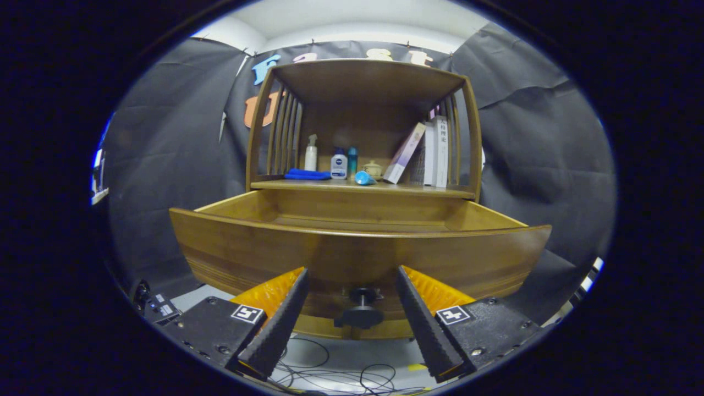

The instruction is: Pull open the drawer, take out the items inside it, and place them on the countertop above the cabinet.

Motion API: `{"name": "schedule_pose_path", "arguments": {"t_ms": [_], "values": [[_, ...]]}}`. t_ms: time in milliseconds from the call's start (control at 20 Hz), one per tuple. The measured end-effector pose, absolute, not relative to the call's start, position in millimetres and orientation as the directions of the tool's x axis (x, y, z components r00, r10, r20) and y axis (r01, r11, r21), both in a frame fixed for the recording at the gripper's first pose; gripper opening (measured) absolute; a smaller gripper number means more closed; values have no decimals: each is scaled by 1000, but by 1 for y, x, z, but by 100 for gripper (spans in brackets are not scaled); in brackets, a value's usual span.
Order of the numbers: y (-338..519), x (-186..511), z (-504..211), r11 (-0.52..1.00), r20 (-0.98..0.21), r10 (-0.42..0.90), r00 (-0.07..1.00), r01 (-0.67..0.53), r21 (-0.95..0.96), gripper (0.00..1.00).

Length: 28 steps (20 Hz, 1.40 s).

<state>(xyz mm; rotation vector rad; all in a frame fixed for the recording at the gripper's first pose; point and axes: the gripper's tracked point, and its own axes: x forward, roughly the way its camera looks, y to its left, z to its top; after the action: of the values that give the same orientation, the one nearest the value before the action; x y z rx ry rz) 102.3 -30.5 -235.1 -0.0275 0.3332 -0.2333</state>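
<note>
The wooden drawer (pixel 357 247) stands pulled out from the cabinet, its curved front panel close in front of me. Its dark round knob (pixel 360 309) sits low between my fingers, with a gap on each side. My gripper (pixel 352 275) is open, and neither finger presses on the knob. The front panel hides the drawer's floor, so I cannot tell what lies inside. On the countertop (pixel 418 190) above the drawer lie a folded blue cloth (pixel 307 175) and a light blue object (pixel 364 177) on its side. A white spray bottle (pixel 311 154), a white lotion bottle (pixel 339 165) and a teal bottle (pixel 352 159) stand there.
A small pot (pixel 373 168) and leaning books (pixel 423 151) fill the right of the countertop, under the cabinet's upper shelf (pixel 366 74) with slatted sides. Cables (pixel 341 374) lie on the floor below the drawer.
</note>
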Motion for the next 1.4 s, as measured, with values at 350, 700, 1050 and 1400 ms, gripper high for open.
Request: {"name": "schedule_pose_path", "arguments": {"t_ms": [350, 700, 1050, 1400], "values": [[-31, 109, -245, 958, -312, -288, 906, 270, -100, 99], [-39, 142, -244, 964, -326, -265, 907, 249, -91, 98], [-55, 214, -246, 963, -369, -271, 889, 250, -103, 98], [-69, 278, -254, 953, -380, -302, 874, 274, -128, 99]]}}
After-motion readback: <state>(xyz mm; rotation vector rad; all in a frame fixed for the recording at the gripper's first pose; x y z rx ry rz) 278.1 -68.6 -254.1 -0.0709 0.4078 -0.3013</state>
